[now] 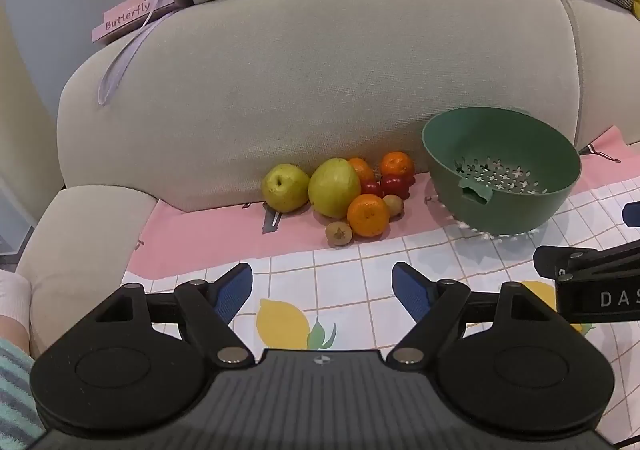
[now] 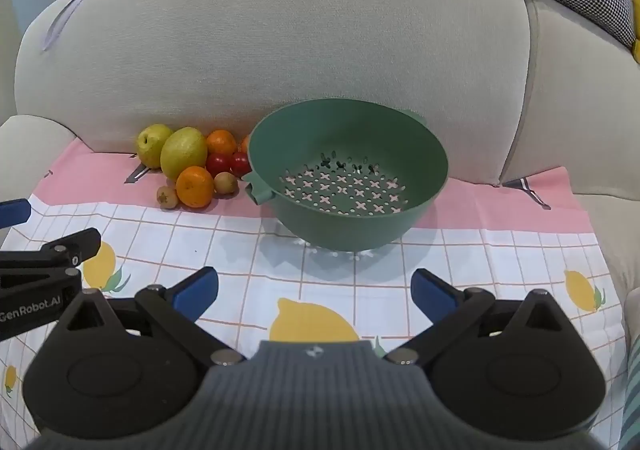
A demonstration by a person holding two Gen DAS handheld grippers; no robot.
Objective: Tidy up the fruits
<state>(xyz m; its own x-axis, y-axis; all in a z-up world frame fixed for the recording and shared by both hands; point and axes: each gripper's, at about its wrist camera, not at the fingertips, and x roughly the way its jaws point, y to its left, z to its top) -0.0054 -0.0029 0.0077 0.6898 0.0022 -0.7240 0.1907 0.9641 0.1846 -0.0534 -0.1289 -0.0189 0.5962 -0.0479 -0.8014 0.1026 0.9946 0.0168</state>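
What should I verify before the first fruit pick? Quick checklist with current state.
1. Left gripper open, nothing between its jaws: ok.
2. Right gripper open, nothing between its jaws: ok.
3. Green colander upright, no fruit inside: ok.
4. Front orange at the near edge of the pile, unobstructed: ok.
5. Small brown fruit touching that orange, may roll when it lifts: not ok.
6. Cloth lying flat along the path to the fruit: ok.
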